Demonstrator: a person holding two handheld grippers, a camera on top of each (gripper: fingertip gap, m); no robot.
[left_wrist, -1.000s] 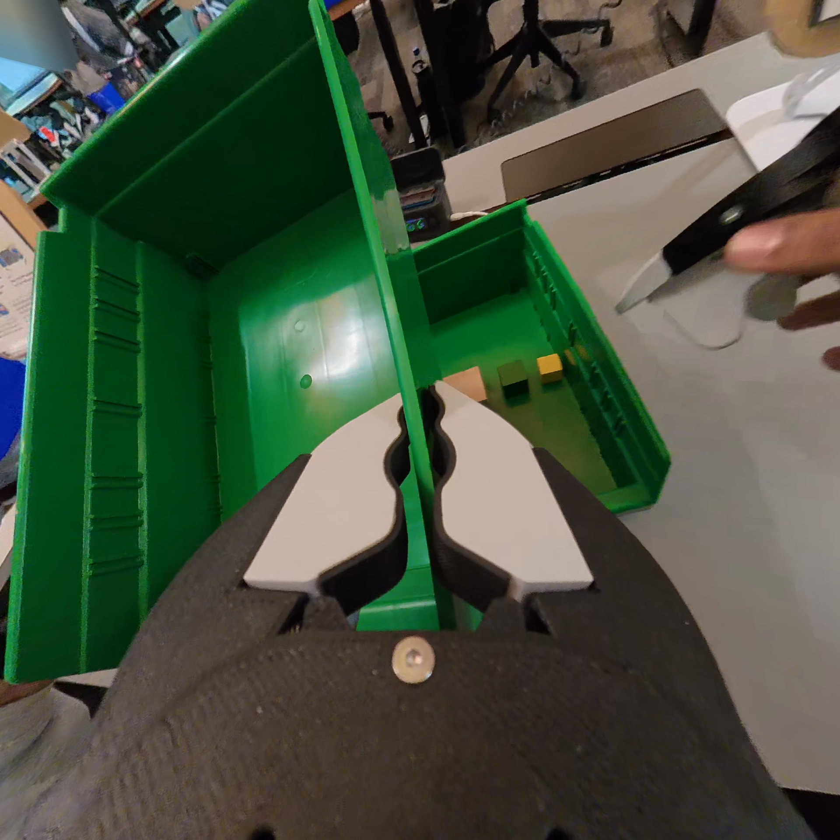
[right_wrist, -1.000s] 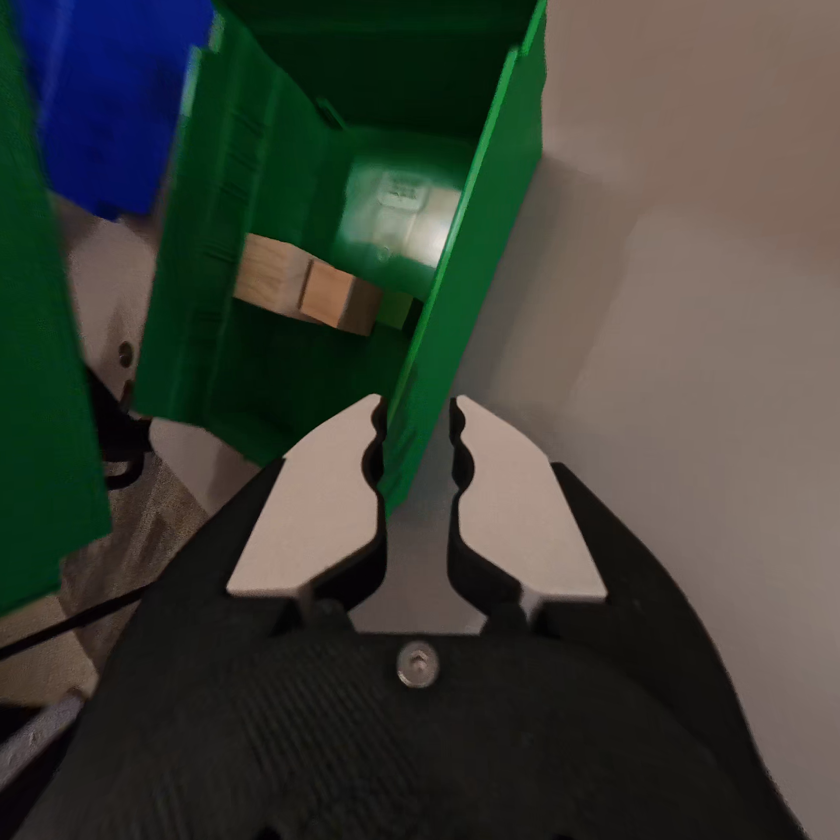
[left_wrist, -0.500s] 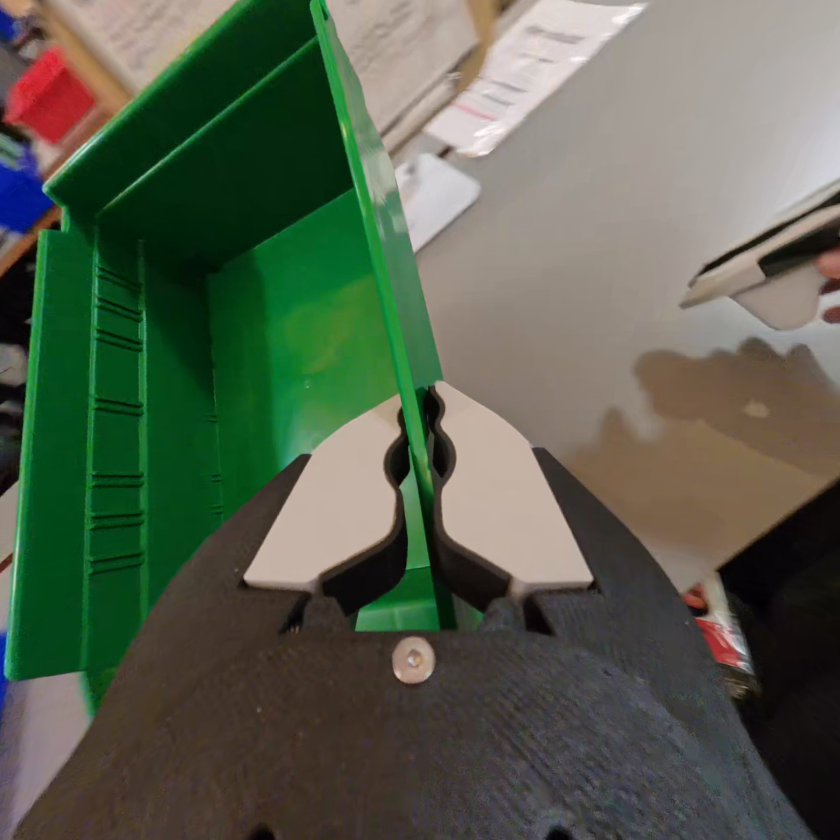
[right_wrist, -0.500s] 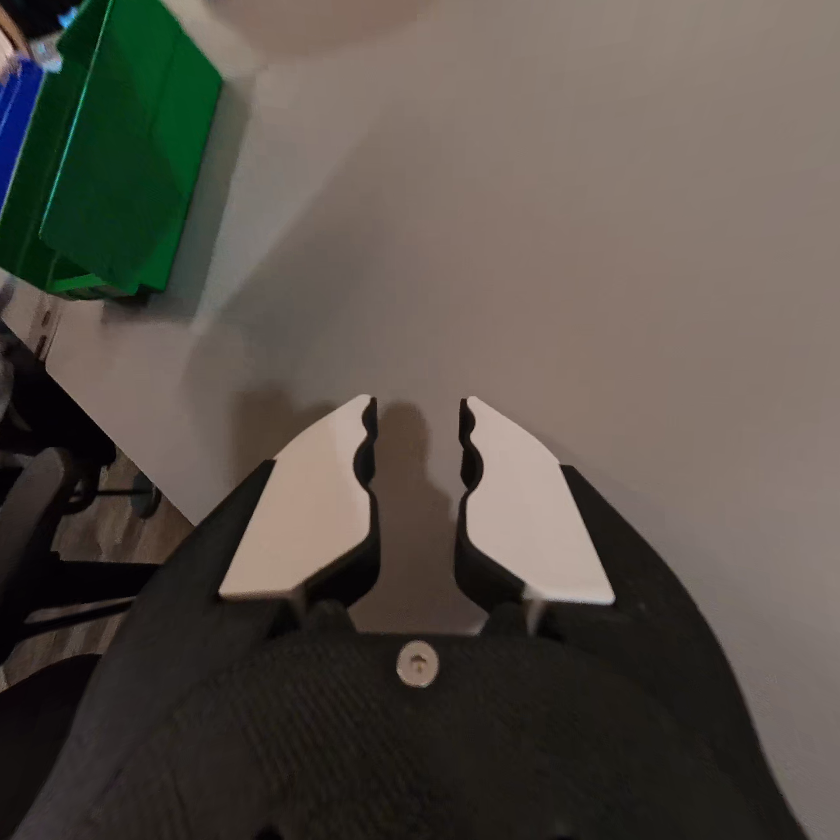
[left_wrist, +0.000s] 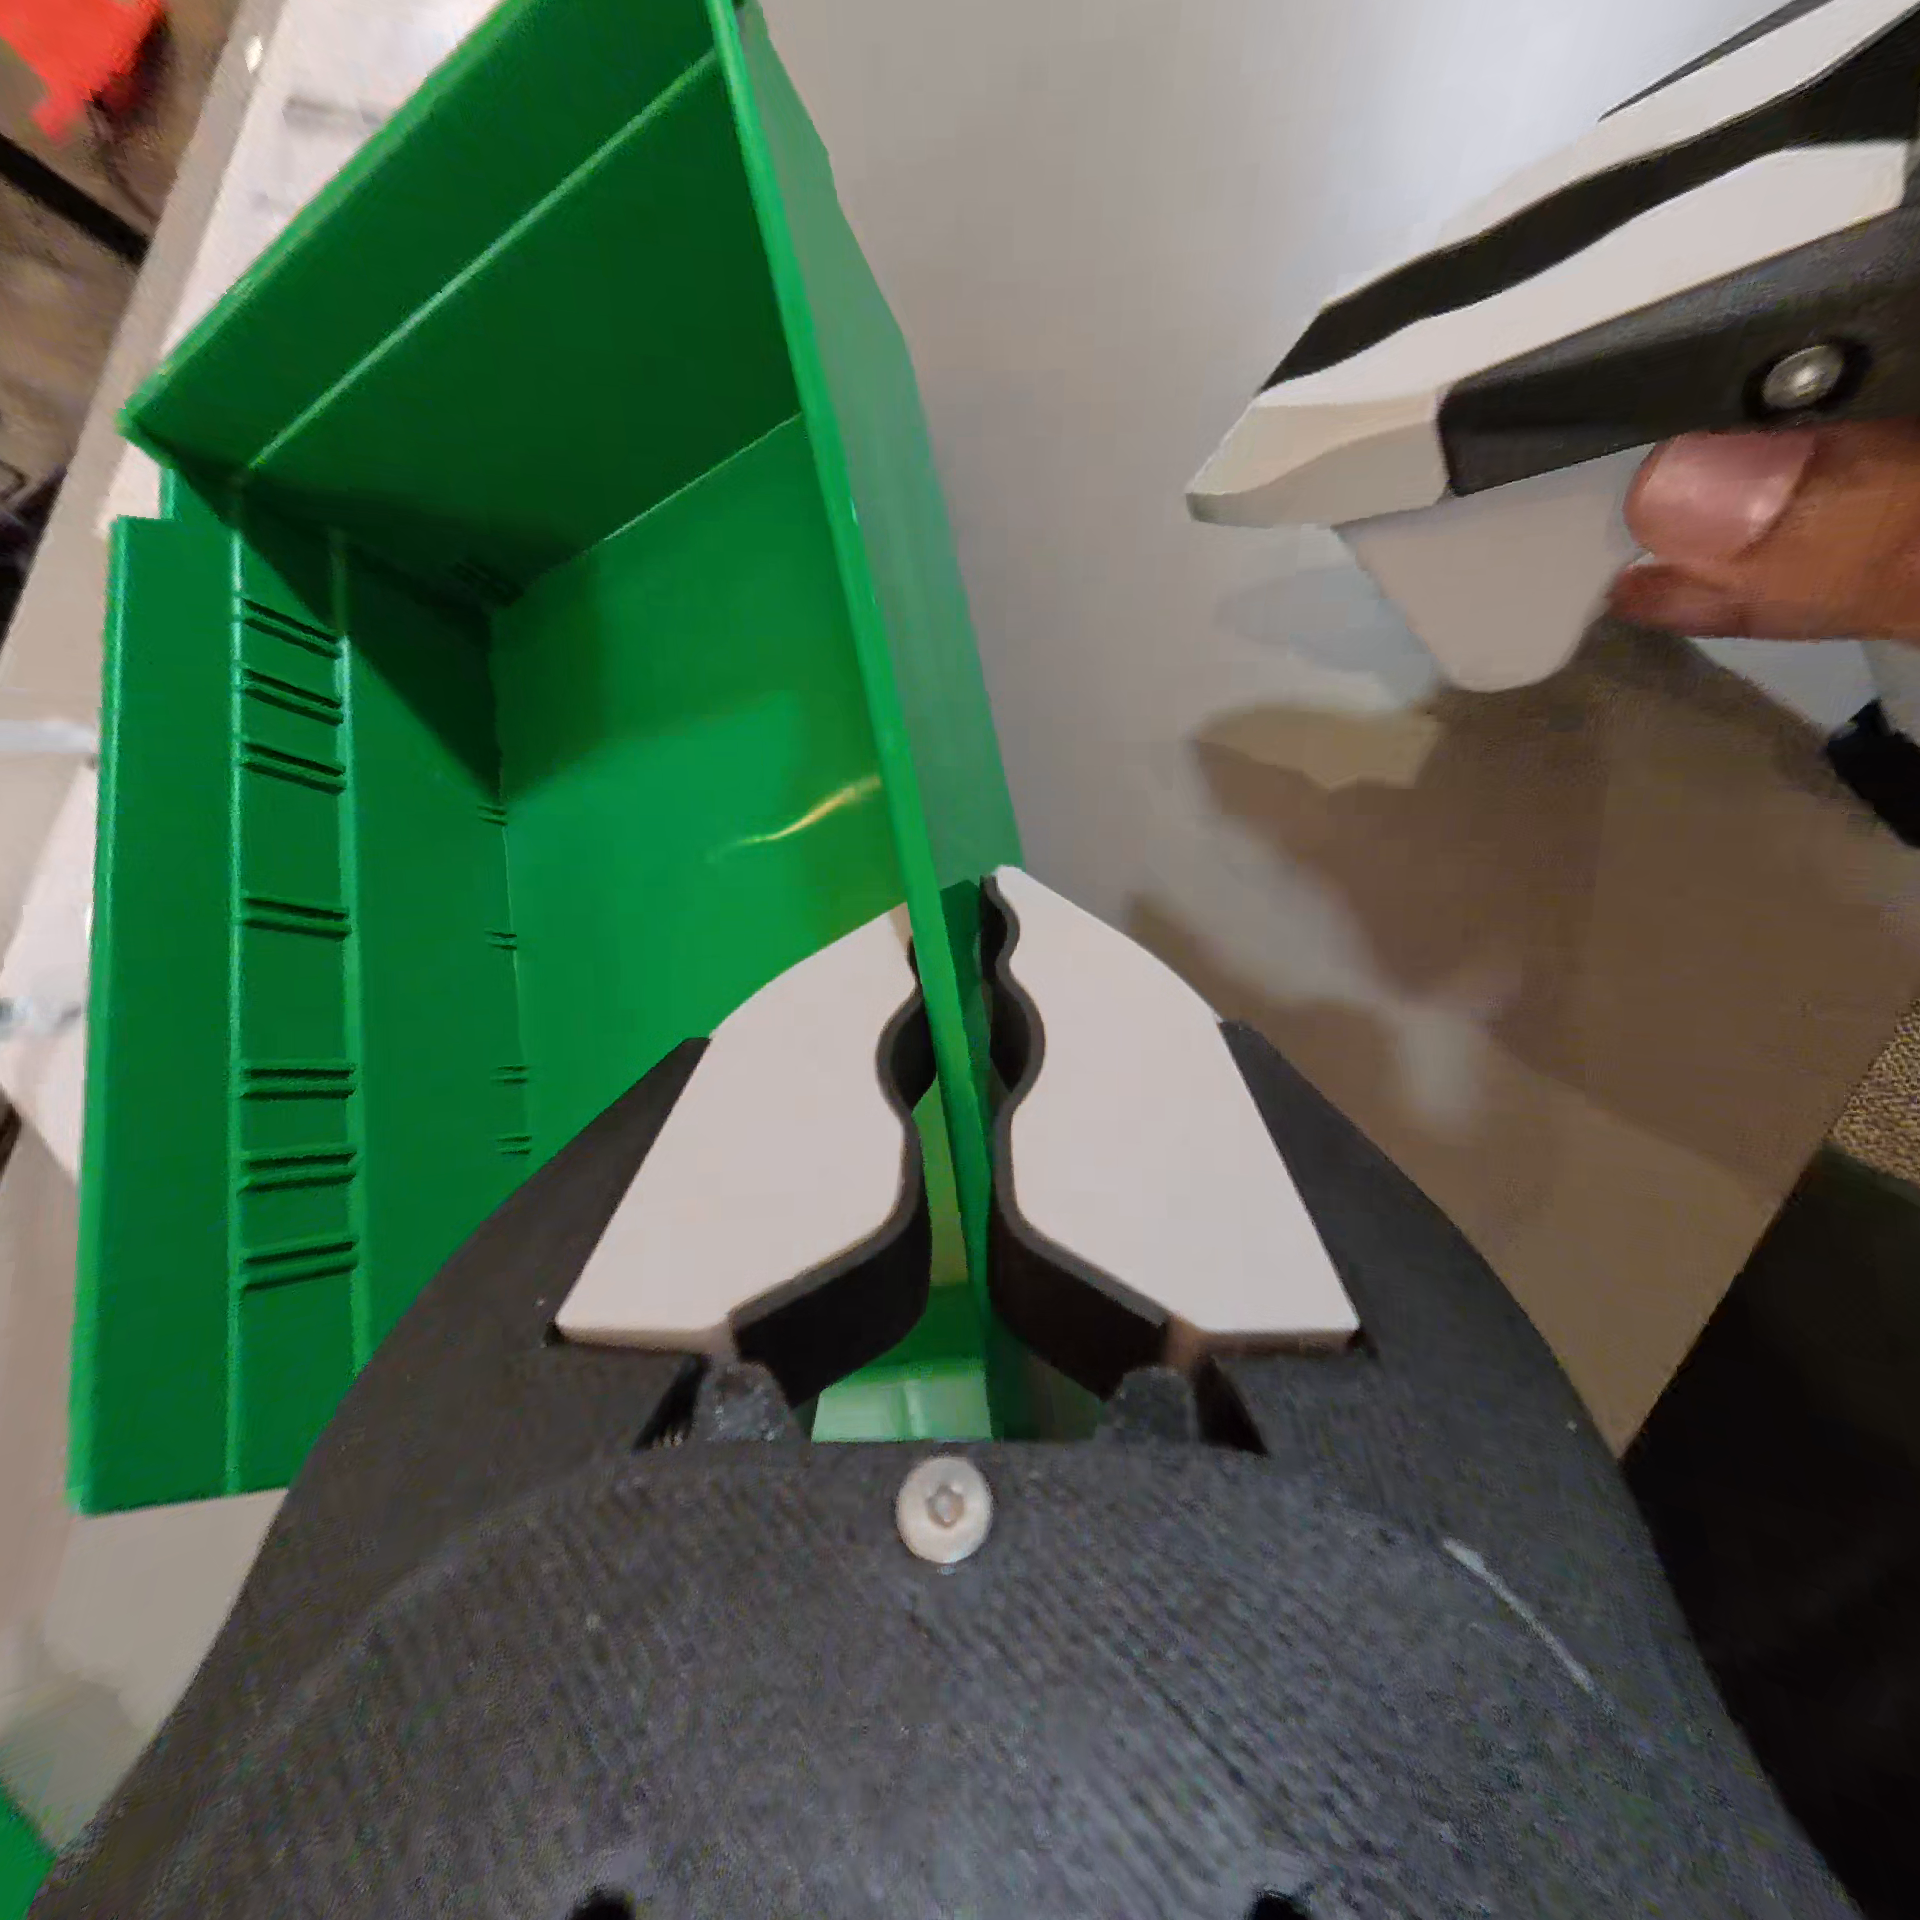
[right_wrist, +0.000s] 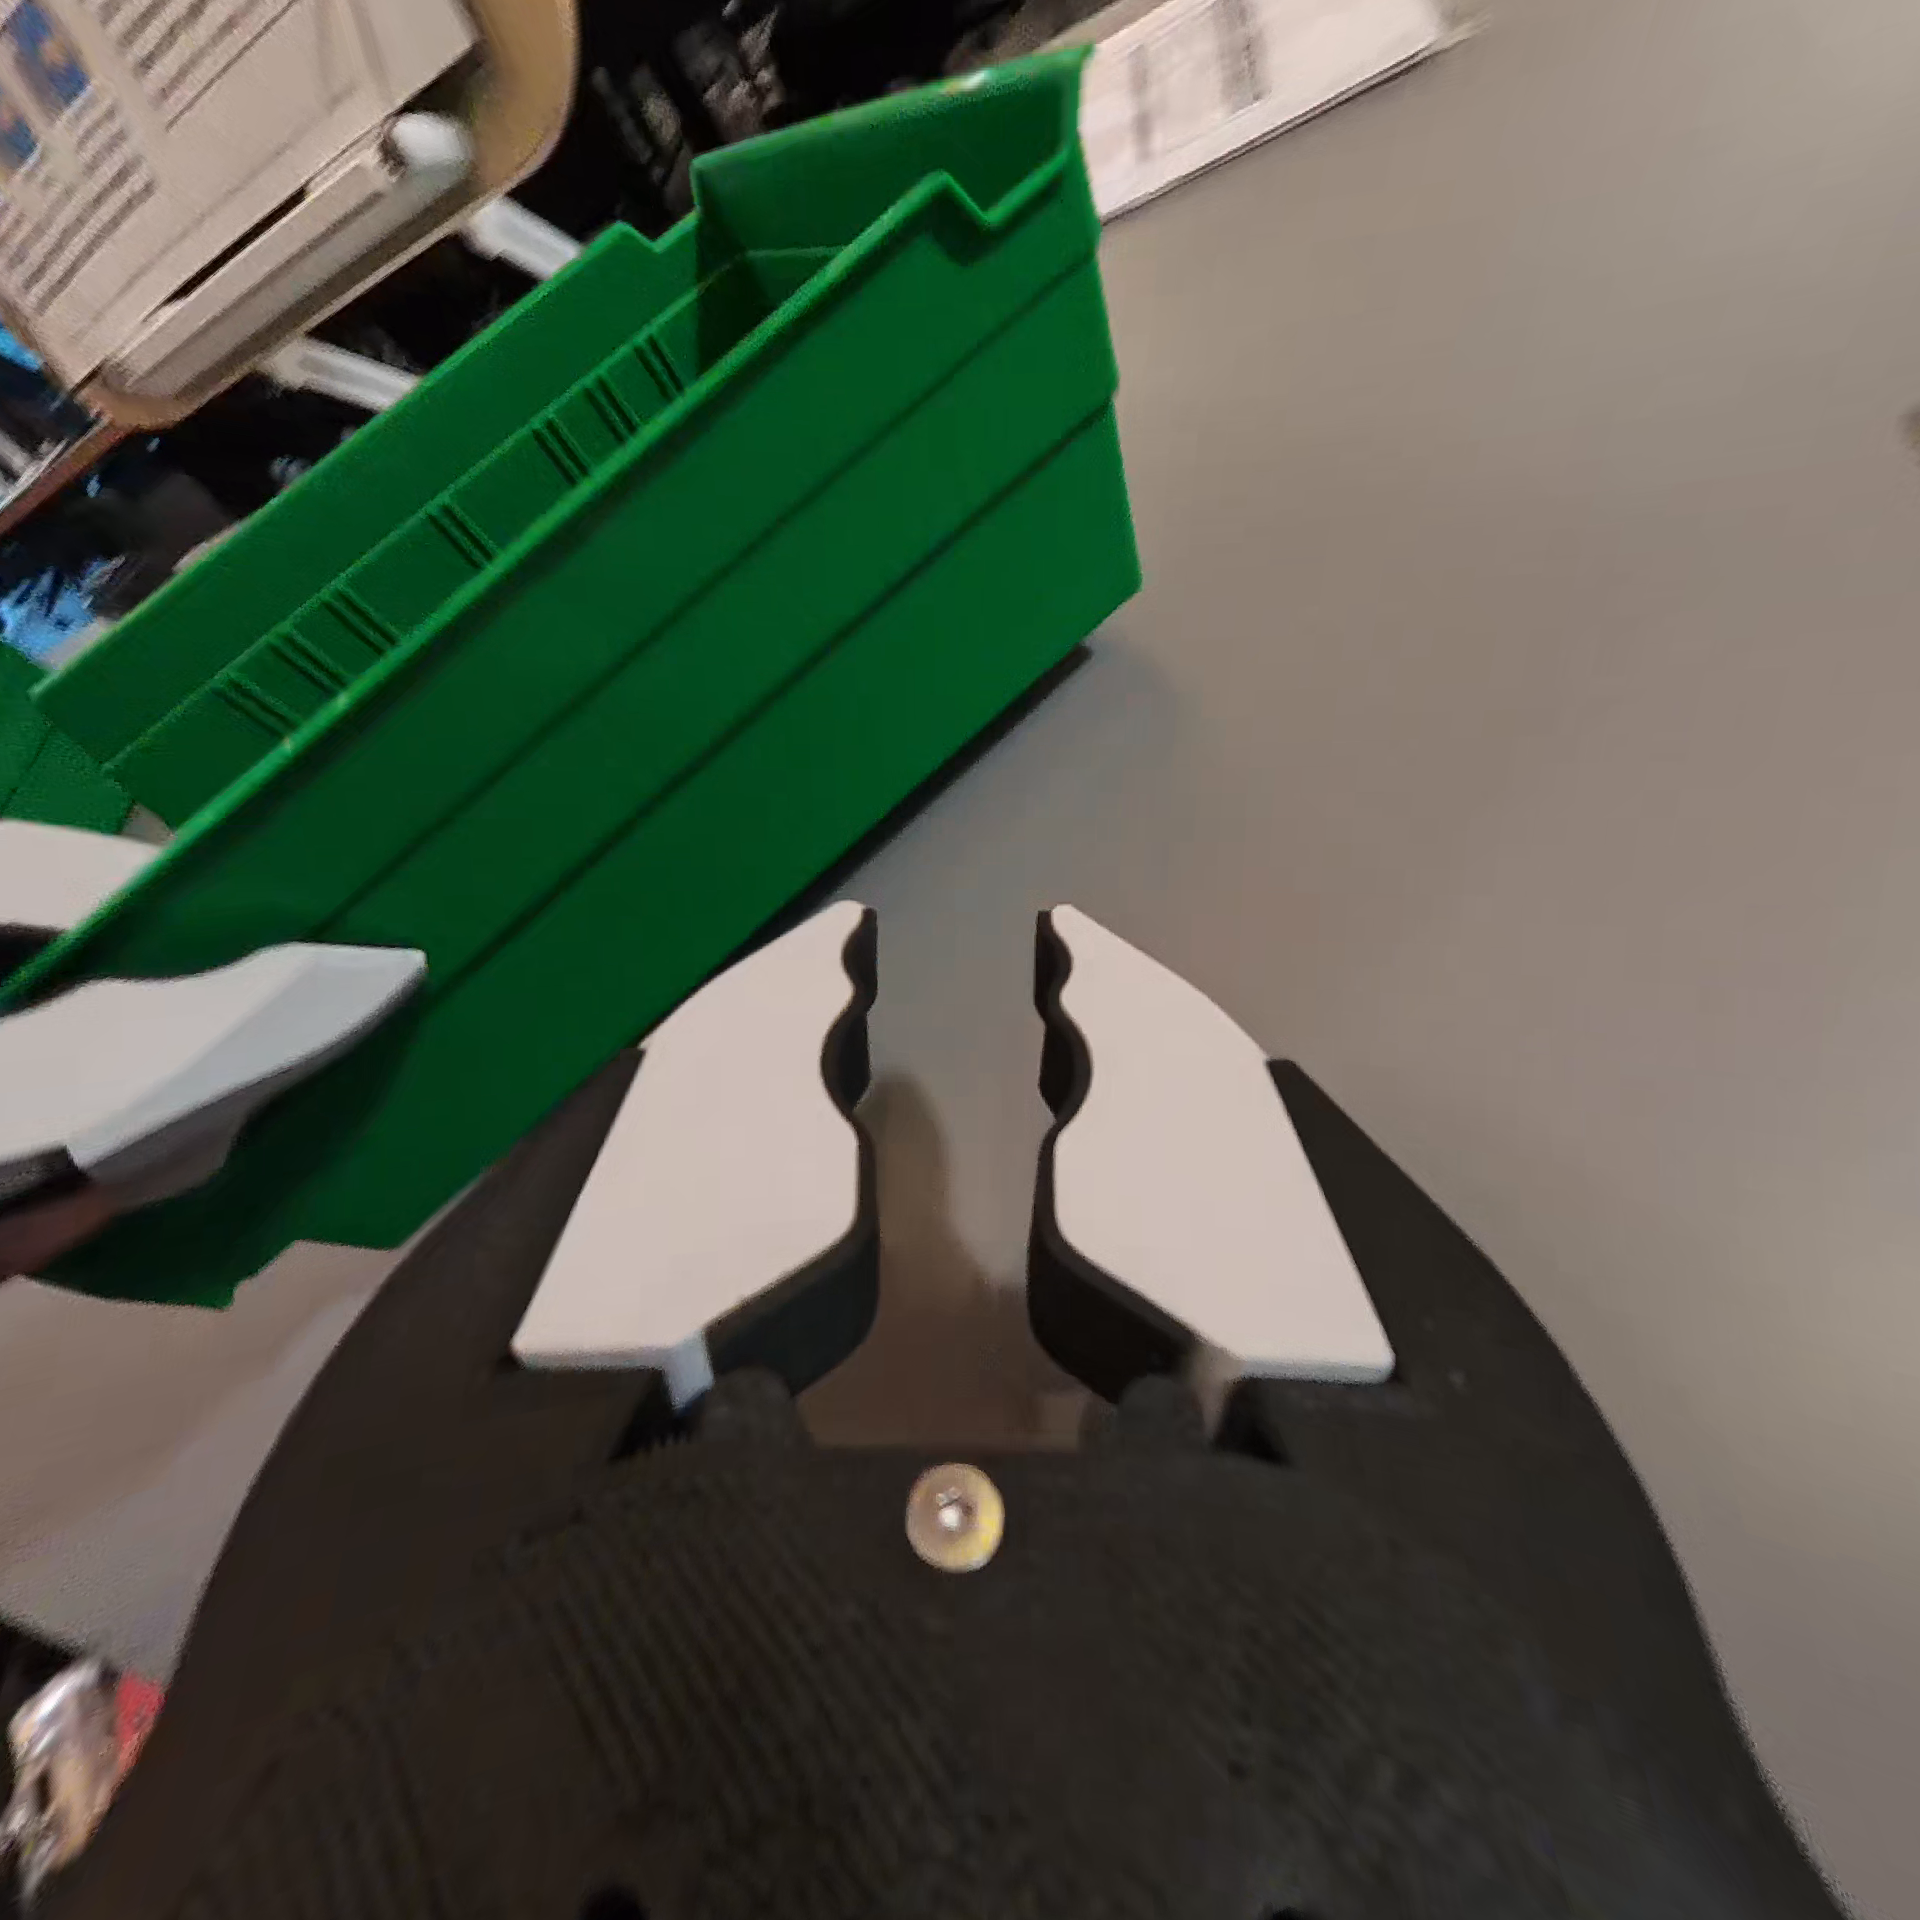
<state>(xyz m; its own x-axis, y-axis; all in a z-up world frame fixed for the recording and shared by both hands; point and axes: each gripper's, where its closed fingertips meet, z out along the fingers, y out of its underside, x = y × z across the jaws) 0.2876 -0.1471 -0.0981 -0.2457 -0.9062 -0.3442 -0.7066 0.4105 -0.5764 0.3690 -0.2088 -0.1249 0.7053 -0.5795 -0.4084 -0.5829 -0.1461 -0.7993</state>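
My left gripper (left_wrist: 951, 914) is shut on the right side wall of a green plastic bin (left_wrist: 644, 748). The bin is empty inside as far as I see and is held over the grey table (left_wrist: 1091, 312). In the right wrist view the same green bin (right_wrist: 665, 665) shows from outside, tilted, with the left gripper's fingers (right_wrist: 208, 1049) clamped on its near rim. My right gripper (right_wrist: 954, 920) is open and empty above the table, just right of the bin. It also shows in the left wrist view (left_wrist: 1351, 457), held by a hand (left_wrist: 1756, 551).
The table's near edge (left_wrist: 1704, 1320) runs at lower right with dark floor beyond. Paper sheets (right_wrist: 1247, 94) lie on the table behind the bin. A pale printer-like box (right_wrist: 208, 177) stands at the back left. A second green piece (right_wrist: 42, 769) shows at the left edge.
The left gripper has carried the green bin away from the other bin with the blocks and over the table. The right gripper let go of that bin's wall and swung towards the held bin.
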